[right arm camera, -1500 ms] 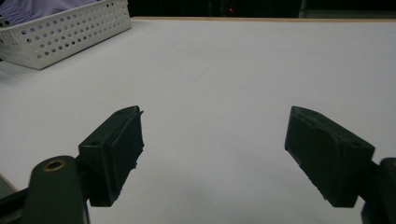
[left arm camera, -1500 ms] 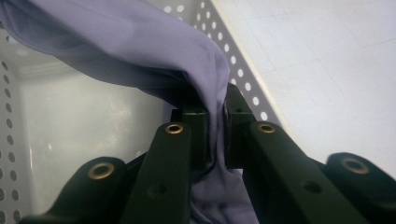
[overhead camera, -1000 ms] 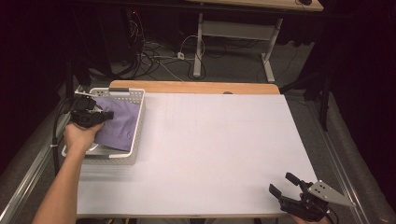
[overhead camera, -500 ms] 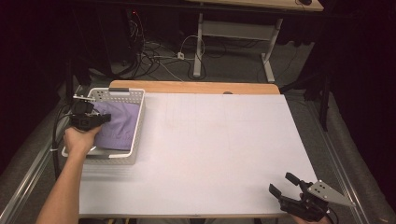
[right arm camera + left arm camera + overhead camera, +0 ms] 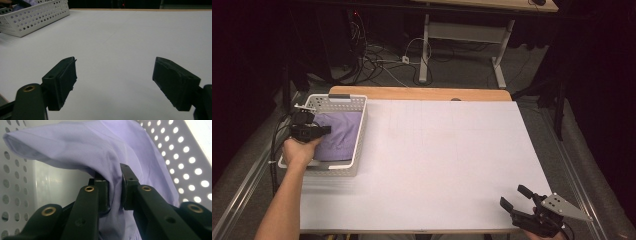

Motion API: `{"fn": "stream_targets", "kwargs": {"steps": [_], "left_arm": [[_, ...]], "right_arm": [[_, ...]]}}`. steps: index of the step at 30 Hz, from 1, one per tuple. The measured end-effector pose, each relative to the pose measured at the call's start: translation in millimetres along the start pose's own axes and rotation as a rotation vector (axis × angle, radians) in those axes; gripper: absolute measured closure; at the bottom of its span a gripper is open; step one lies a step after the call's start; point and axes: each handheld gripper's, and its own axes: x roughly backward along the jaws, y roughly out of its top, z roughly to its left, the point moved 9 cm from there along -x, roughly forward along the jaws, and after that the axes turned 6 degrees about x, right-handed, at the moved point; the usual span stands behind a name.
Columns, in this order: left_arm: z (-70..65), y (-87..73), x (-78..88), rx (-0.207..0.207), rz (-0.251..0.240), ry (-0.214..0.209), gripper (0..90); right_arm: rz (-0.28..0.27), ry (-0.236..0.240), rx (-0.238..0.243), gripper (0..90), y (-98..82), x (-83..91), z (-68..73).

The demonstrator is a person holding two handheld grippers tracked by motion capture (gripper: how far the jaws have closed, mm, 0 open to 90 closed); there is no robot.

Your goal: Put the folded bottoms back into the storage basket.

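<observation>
Inside the white perforated basket (image 5: 356,131), at the table's (image 5: 437,160) left edge, a lilac cloth (image 5: 339,137) lies bunched, and a fold of it is pinched between the nearly closed jaws of the left gripper (image 5: 115,186); those jaws have just been opening slightly, yet the fabric is seen pressed between the pads. Well away from the basket, at the table's near right corner, the right gripper (image 5: 113,82) is held with its jaws spread wide and nothing between them. For a clean lift out of the basket, a firm pinch should be kept and the cloth drawn straight up, so that the rim is cleared.
</observation>
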Motion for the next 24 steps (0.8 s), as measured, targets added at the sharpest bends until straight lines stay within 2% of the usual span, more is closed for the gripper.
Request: {"fn": "stream_targets", "kwargs": {"steps": [2,8,12,15,24], "left_arm": [[-0.8,0.0,-1.1,-0.001,0.0,0.001,73.0],[-1.0,0.5,-0.9,-0.007,-0.009,0.021,51.2],[-0.5,1.1,1.6,-0.017,-0.022,0.045,41.3],[-0.7,2.2,4.5,-0.018,-0.038,0.049,37.8],[-2.5,4.4,15.6,-0.02,-0.074,0.044,35.4]], "right_arm": [[0.001,-0.001,-0.002,20.2,-0.1,0.1,-0.1],[-0.001,-0.001,-0.003,20.2,0.0,0.3,0.0],[0.0,0.0,-0.003,20.2,0.0,0.2,-0.1],[0.0,-0.001,-0.003,20.2,0.0,0.1,-0.2],[-0.002,-0.001,-0.005,20.2,0.2,-0.1,-0.6]]}}
